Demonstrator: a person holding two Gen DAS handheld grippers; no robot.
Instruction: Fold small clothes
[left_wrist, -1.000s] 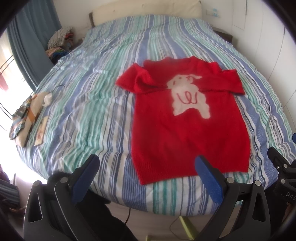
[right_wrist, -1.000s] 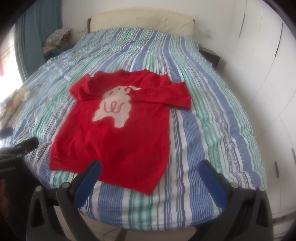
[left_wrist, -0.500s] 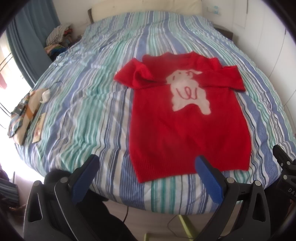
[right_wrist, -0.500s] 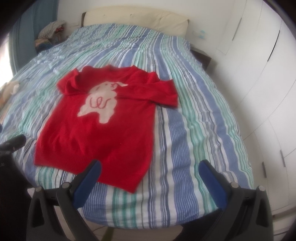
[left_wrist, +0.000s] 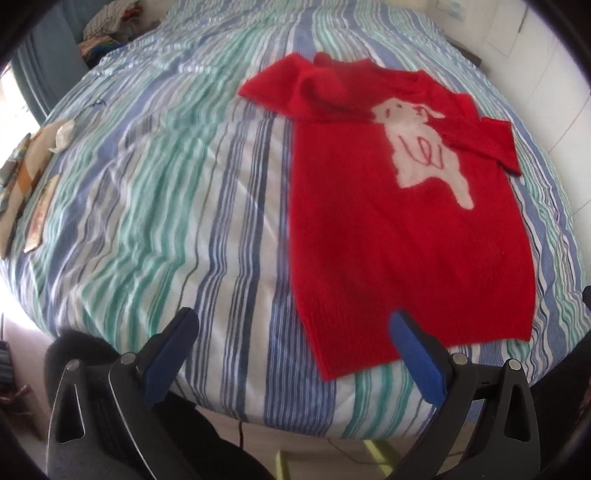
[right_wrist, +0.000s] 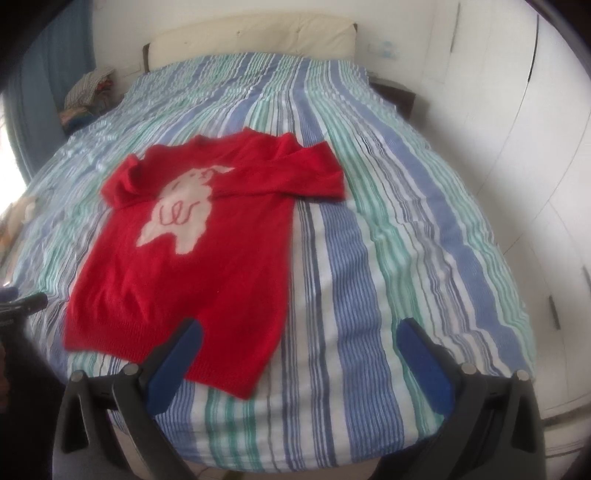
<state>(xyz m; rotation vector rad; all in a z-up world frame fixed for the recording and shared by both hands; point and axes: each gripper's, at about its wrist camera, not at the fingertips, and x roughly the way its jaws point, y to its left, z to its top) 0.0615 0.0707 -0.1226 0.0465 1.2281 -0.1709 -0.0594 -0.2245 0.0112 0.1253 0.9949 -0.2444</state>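
Red sweater (left_wrist: 399, 236) lies face up on striped bed (left_wrist: 177, 206), hem toward near edge. Both sleeves (right_wrist: 295, 173) already folded across chest, partly covering white animal motif (right_wrist: 181, 218). Body fold, hem to collar, not yet done. Left gripper (left_wrist: 291, 339) and right gripper (right_wrist: 299, 341) both spread wide, empty, above hem; contact with cloth seems absent, though blur hinders.

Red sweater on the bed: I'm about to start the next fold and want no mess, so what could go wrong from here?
1. The red sweater has its hem near the foot edge of the striped bedspread; a tug could slide it off.
2. Its folded sleeves lie loose on the chest and may flop open when the hem lifts.
3. Both grippers are open and off the cloth; a pinch may catch the bedspread too.
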